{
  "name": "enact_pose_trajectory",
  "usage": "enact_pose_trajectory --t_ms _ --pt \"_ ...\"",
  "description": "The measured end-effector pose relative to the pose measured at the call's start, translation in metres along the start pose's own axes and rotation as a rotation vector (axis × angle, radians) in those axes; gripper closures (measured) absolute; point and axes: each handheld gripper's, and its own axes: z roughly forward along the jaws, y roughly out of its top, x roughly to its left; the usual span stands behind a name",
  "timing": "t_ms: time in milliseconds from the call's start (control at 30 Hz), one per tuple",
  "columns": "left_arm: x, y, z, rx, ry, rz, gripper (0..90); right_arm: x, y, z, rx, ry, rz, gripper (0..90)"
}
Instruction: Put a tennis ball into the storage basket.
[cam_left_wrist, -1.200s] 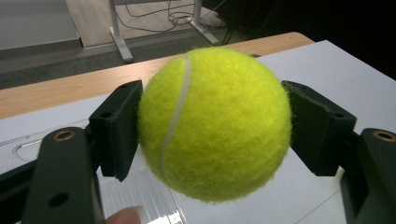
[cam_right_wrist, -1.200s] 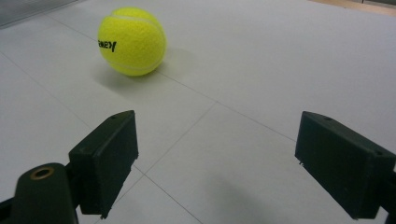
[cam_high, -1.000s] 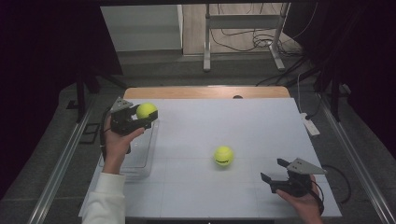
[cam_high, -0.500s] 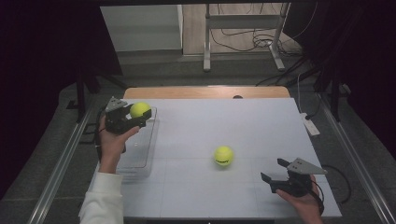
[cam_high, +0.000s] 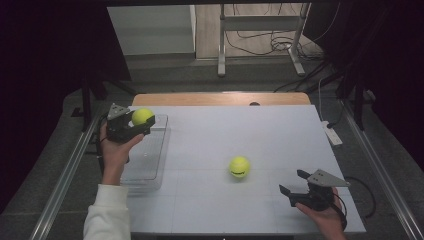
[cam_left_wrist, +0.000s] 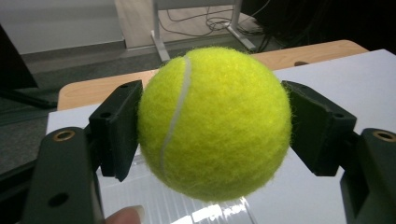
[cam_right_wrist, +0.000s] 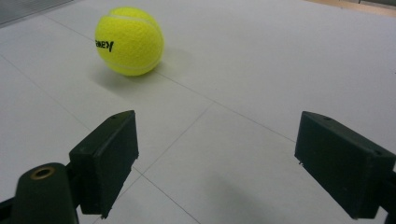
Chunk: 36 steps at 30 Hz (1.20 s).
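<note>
A yellow tennis ball (cam_left_wrist: 212, 123) sits squeezed between the two black pads of my left gripper (cam_high: 140, 125), which is shut on it. In the high view this ball (cam_high: 141, 116) hangs above the far end of a clear plastic container (cam_high: 150, 167) at the table's left side. A second tennis ball (cam_high: 239, 166) lies on the white table surface near the middle. My right gripper (cam_high: 291, 182) rests near the front right with its jaws wide apart and nothing between them. In the right gripper view the lying ball (cam_right_wrist: 129, 40) is ahead and to the left of that gripper (cam_right_wrist: 219, 158).
The white sheet (cam_high: 280, 130) covers the table, and a wooden strip (cam_high: 220, 98) shows at its back edge. A white power strip (cam_high: 331, 134) lies off the right edge. Metal rails (cam_high: 65, 175) run along both sides of the table.
My left gripper has shifted slightly to the left with the ball still in it. The right gripper and the lying ball have stayed put.
</note>
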Motion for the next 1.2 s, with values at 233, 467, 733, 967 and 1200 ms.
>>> enact_pose_trajectory --t_ms 233,467,733,967,1200 --pt "0.006 -0.002 0.0 0.005 0.017 -0.012 26.5 0.0 0.0 0.0 0.0 0.001 0.001 13.9" --pt "0.011 -0.003 0.002 0.013 0.035 -0.014 26.5 0.0 0.0 0.0 -0.001 0.002 -0.001 13.9" --pt "0.019 -0.005 0.002 0.019 0.066 -0.023 26.5 0.001 0.0 0.0 0.0 0.003 -0.001 13.9" --pt "0.029 -0.009 0.006 0.042 0.084 -0.037 26.4 0.0 0.0 0.0 0.0 0.002 0.004 13.9" --pt "0.032 -0.011 0.01 0.059 0.086 -0.037 26.4 0.0 0.0 0.0 0.0 0.003 0.004 13.9"
